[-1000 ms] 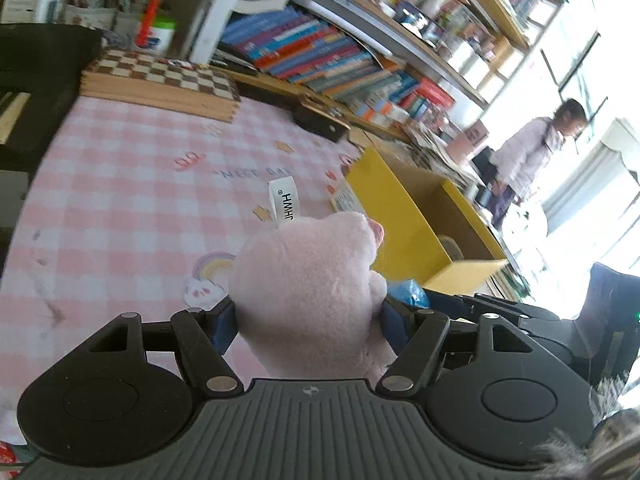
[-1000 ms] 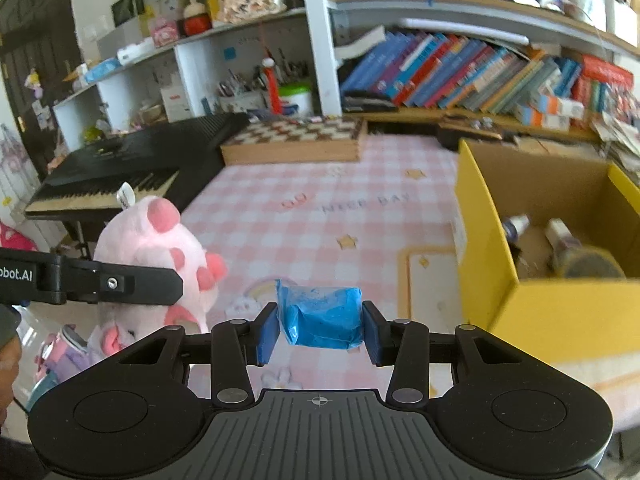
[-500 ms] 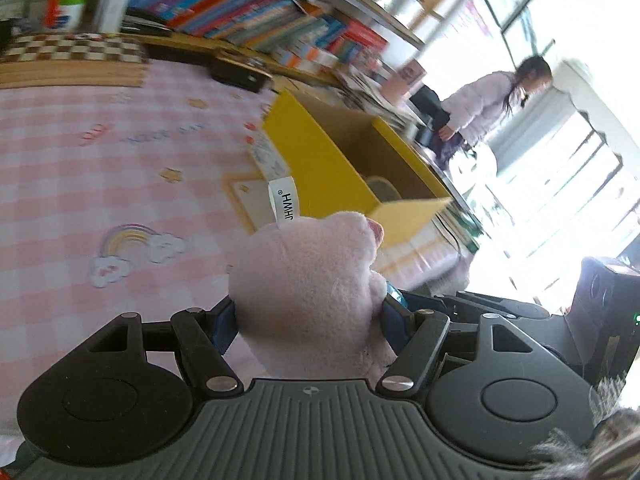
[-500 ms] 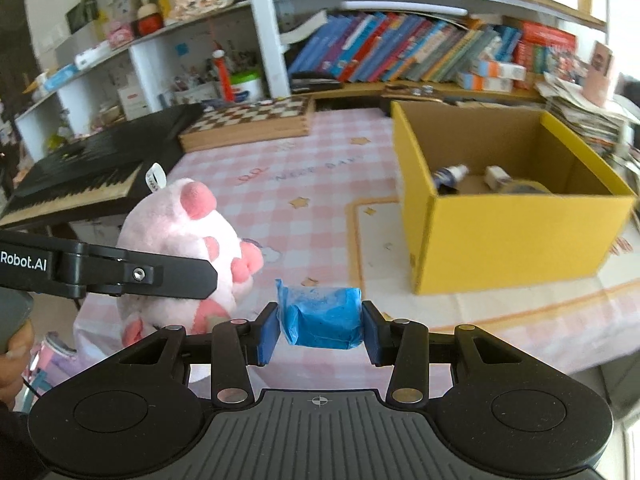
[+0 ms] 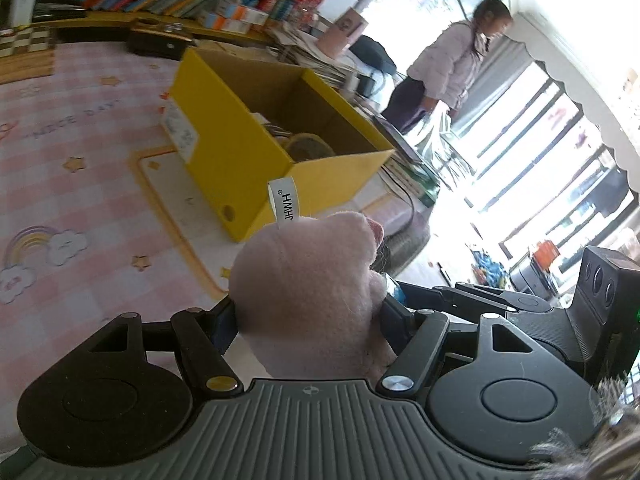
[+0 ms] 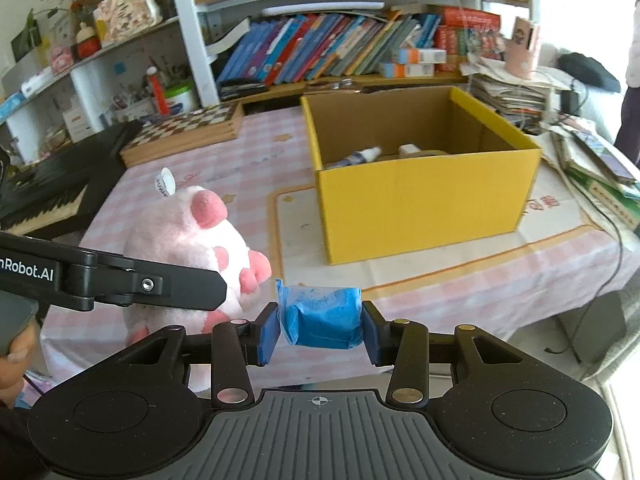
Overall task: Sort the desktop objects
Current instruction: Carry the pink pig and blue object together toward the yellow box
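Ahead of both tools, on the pink checked tabletop [image 6: 188, 168], stands the open yellow box [image 6: 420, 204], which I judge to be the destination for the step in hand.

Left tool [image 5: 310, 312]: pinching the pink plush toy [image 5: 308, 280] across its body, the toy bulging above the pads and its white label [image 5: 283, 204] standing up in front. Seen from the right wrist view, the plush [image 6: 192, 236] hangs just left of the right tool, clear of the tabletop.

Right tool [image 6: 320, 326]: pressed onto a blue wrapped packet [image 6: 322, 318], held level between the blue pads [image 6: 269, 332]. The packet sits short of the box's near wall, off the tabletop edge.

Box contents (partly hidden): a small bottle [image 6: 356, 157] and a roll-like item [image 5: 306, 146] lie on the floor at the far side; the near half looks free.

Recommendations, as judgement only:
- Carry each item up and over the near rim before lowering; the walls are tall, and a low approach would shove the box along the cloth.
- Deliver one tool at a time, since the two tools sit close together and the opening is shared.
- Bring the plush in first or last, not alongside; it is bulky and soft, so it may snag on the rim.
- Spread the fingers only once the item is below the rim, over the free near half.
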